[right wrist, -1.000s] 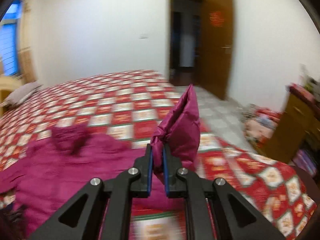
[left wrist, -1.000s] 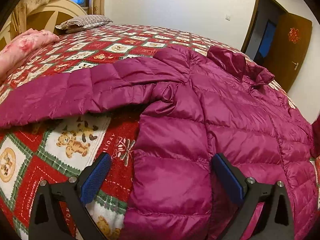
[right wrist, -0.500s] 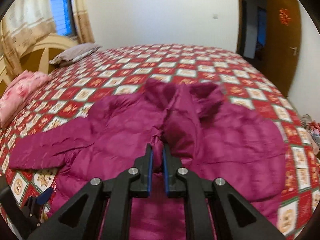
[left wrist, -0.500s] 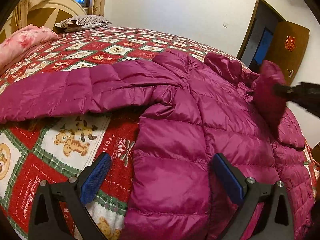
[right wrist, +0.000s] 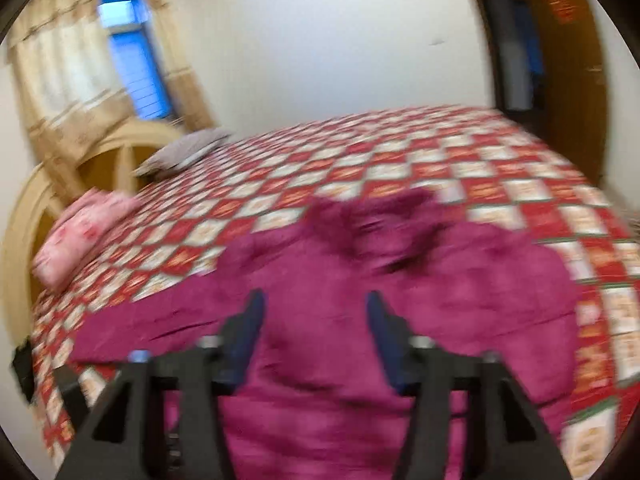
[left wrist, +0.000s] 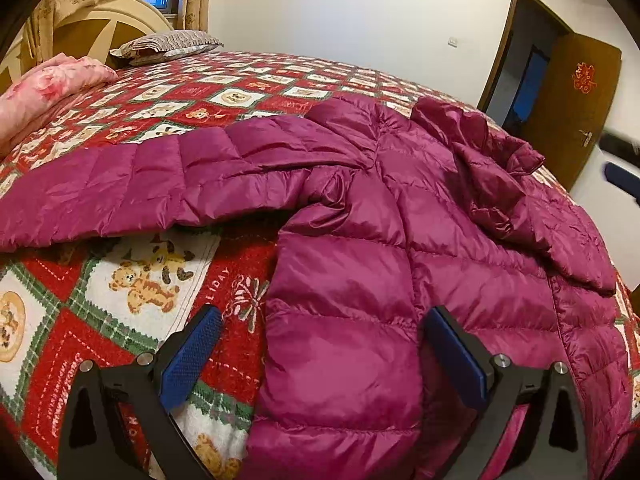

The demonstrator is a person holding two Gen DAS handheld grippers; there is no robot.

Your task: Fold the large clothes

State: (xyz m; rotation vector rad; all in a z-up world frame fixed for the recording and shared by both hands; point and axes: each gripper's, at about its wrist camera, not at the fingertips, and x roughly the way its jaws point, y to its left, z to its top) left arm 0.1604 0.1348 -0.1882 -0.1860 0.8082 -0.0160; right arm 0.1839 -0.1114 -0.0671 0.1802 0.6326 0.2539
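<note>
Right gripper (right wrist: 314,340) jaws opening, nothing pinched; we leave sleeve (left wrist: 536,216) across jacket (left wrist: 360,280); left gripper (left wrist: 320,360) spread.

Jacket (left wrist: 360,248) magenta, quilted, shiny. Bedspread (left wrist: 132,280) red and cream patchwork, green plaid borders, teddy-bear squares. Blanket (left wrist: 48,84) pink, floral. Pillow (left wrist: 168,42) grey-brown striped. Headboard (left wrist: 92,28) cream and tan. Curtains (right wrist: 60,80) beige, patterned. Door (left wrist: 568,100) brown, red emblem. Walls (left wrist: 340,8) white. Gripper pads (left wrist: 188,360) blue, frames black.
</note>
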